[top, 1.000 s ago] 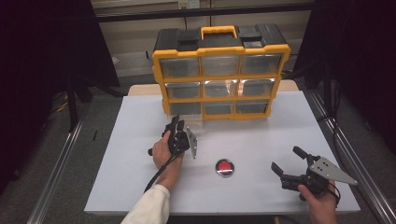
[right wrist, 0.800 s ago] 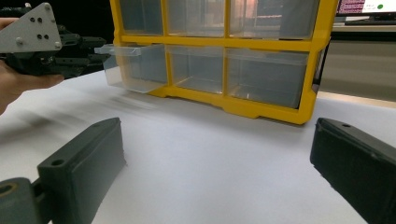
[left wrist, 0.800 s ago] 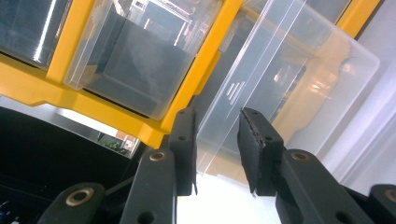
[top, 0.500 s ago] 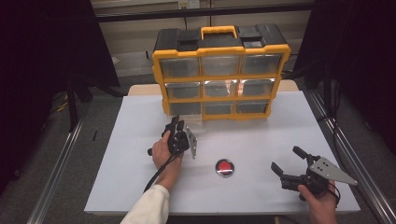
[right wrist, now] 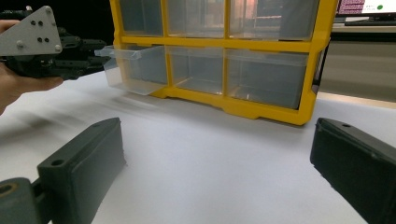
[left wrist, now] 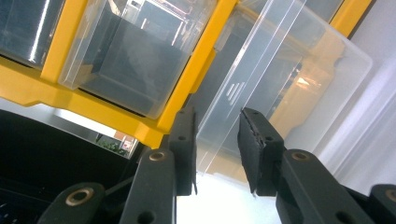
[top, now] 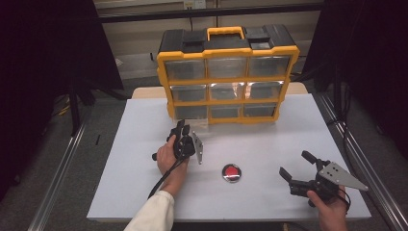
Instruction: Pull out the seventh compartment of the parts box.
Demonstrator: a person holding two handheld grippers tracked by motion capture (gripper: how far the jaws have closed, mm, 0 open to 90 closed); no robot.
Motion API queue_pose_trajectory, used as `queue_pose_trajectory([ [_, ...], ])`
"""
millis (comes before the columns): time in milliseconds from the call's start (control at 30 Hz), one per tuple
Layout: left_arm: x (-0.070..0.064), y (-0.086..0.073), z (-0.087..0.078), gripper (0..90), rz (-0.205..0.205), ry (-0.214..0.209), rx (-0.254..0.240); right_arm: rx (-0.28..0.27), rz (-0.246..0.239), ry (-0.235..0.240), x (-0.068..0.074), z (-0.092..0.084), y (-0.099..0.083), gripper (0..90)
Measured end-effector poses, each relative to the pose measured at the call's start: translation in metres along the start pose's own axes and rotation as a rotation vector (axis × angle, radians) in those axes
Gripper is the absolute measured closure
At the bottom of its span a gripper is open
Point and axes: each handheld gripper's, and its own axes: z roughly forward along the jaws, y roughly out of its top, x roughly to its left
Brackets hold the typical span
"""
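Note:
A yellow and black organizer with clear drawers stands at the back of the white table. Its bottom-left drawer is pulled partway out. My left gripper is at that drawer's front, and in the left gripper view its jaws are shut on the drawer's clear front lip. In the right gripper view the left gripper meets the lip from the left. My right gripper rests low at the front right, open with nothing between its fingers.
A small round red object with a dark rim lies on the table between the two hands. The person's white sleeve comes in from the front edge. Metal rails run along both sides of the table.

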Motion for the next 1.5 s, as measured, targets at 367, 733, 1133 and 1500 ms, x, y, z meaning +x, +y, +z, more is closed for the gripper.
queue_pose_trajectory([
  [367, 0.0051, 0.0, -0.0011, 67.8, -0.021, -0.002, 0.0, -0.005, 0.011, -0.007, 0.0, 0.001, -0.0003, 2.3],
  [733, 0.0003, 0.0016, -0.0004, 68.4, 0.002, 0.0, -0.001, -0.002, -0.004, 0.003, -0.0003, 0.0008, 0.0, 2.3],
  [1133, 0.0018, 0.0024, -0.004, 69.3, -0.016, -0.001, -0.001, -0.005, 0.001, 0.002, -0.0012, 0.0001, 0.0001, 2.2],
  [1500, 0.0005, 0.0009, -0.0015, 69.2, 0.002, -0.004, -0.001, -0.007, -0.004, 0.007, -0.0005, 0.0009, 0.0004, 2.2],
])
